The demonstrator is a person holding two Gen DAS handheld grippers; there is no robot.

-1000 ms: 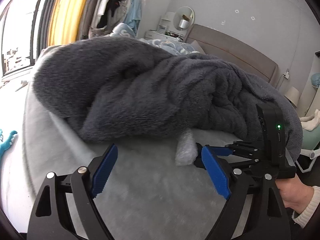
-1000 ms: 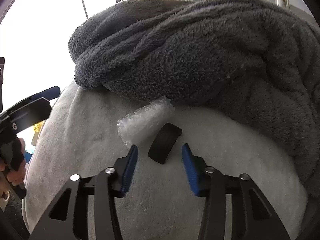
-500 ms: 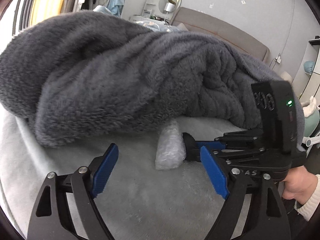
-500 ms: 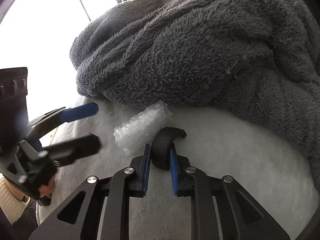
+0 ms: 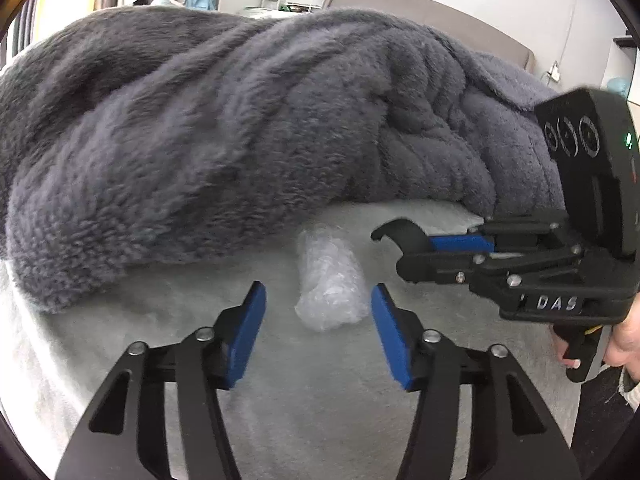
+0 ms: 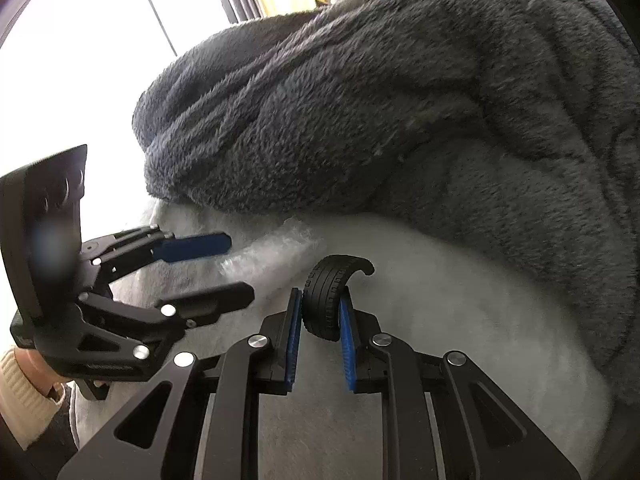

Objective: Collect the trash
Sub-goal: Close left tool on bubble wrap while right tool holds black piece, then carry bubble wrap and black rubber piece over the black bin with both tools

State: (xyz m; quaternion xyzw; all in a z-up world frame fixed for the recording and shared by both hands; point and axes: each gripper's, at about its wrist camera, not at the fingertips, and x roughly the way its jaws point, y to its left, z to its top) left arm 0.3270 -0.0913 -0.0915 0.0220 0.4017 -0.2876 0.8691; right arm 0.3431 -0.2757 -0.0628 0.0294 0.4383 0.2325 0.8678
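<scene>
A crumpled wad of clear bubble wrap [image 5: 330,280] lies on the pale fleece bed cover [image 5: 320,408], at the edge of a heaped grey blanket [image 5: 240,140]. My left gripper [image 5: 318,320] is closing around the wad's near end; its blue pads stand either side without touching it. My right gripper [image 6: 320,312] is shut on a curved black toy-tyre piece [image 6: 326,300], held just above the cover. In the left wrist view the right gripper [image 5: 416,256] holds the tyre piece [image 5: 396,236] right of the wad. The right wrist view shows the left gripper [image 6: 224,272] beside the bubble wrap [image 6: 272,248].
The grey blanket [image 6: 360,120] rises like a wall behind both items. A headboard [image 5: 420,4], a shelf with a mirror and hanging clothes are at the back. A hand [image 5: 624,340] in a cream sleeve grips the right handle. A bright window [image 6: 80,60] lies left.
The left gripper moved forward to the bubble wrap and its jaws narrowed a lot. The right gripper closed on the tyre piece and lifted it off the cover, drawing back.
</scene>
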